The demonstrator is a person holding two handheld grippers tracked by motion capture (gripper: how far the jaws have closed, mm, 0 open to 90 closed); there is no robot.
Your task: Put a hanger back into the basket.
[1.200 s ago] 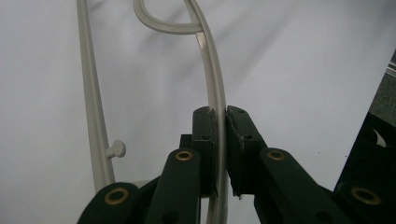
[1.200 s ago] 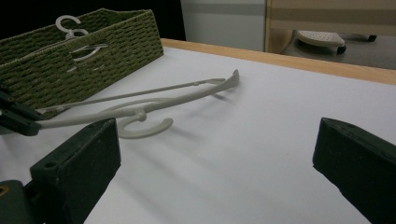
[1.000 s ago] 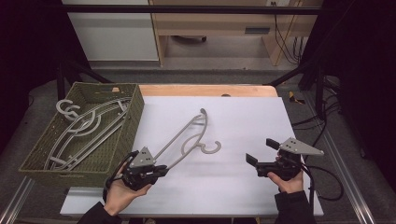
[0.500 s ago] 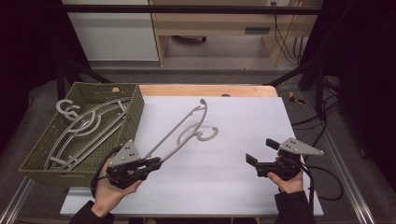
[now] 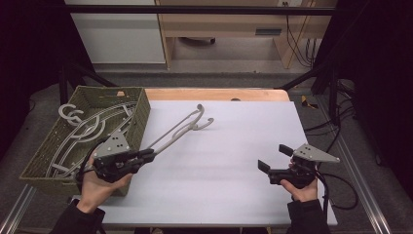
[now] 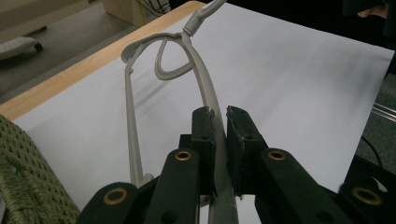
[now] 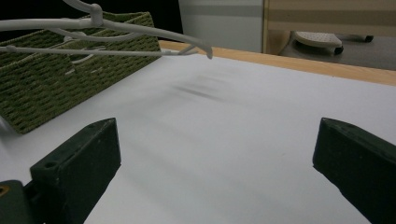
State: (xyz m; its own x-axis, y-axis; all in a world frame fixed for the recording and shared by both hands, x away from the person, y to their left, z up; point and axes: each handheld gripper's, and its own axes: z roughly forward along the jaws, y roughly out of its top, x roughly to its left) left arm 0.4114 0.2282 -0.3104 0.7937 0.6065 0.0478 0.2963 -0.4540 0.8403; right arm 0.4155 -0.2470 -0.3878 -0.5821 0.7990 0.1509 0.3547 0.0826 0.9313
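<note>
A grey plastic hanger is lifted off the white table, slanting up toward the far side. My left gripper is shut on the hanger's near arm, just right of the green basket. In the left gripper view the hanger runs away between the pads, its hook at the far end. My right gripper hovers low over the table's near right part, jaws wide apart with nothing between them. In the right gripper view the hanger floats at the upper left.
The woven green basket holds several more grey hangers and stands at the table's left edge, seen too as the basket in the right gripper view. A wooden strip borders the table's far edge. Cables trail at the right.
My left gripper has risen and shifted left toward the basket, carrying the hanger off the table. The right gripper has stayed put.
</note>
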